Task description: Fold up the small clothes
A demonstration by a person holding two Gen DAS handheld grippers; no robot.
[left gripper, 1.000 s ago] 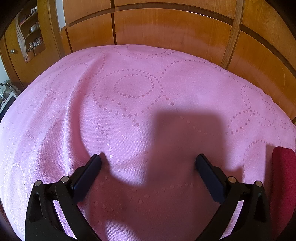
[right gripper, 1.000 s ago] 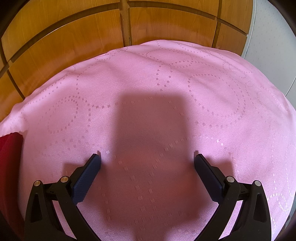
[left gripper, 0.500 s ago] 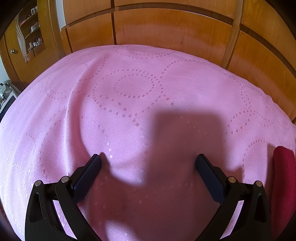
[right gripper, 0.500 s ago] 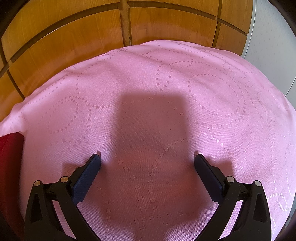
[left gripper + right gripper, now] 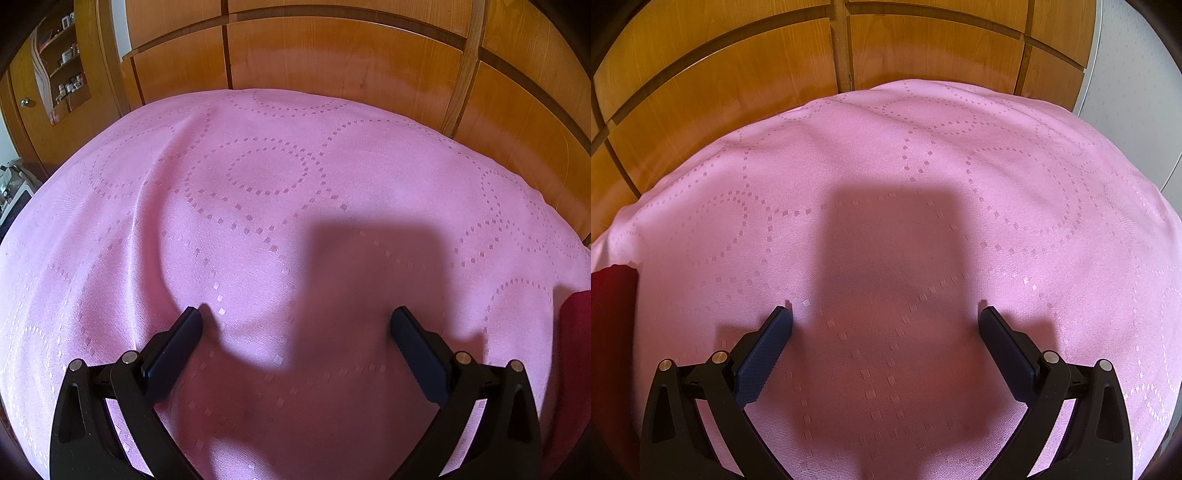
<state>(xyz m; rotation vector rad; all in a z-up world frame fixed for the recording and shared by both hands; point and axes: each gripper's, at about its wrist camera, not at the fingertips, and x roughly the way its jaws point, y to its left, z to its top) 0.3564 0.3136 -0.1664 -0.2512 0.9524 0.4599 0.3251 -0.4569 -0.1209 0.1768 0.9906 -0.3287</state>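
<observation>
Home bedroom: bed under pink bedspread (image 5: 258,221) with dotted-circle pattern, orange wooden panelled headboard (image 5: 332,55) behind it, wooden cabinet (image 5: 55,74) with shelves of small items at left, pale wall (image 5: 1137,92) at right

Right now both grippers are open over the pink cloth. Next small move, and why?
Probably bring the left gripper to its right, toward the dark red garment. Both it and the right gripper are open and hold nothing, over the bare pink cloth; the garment shows only at the frame edges, between them.
</observation>
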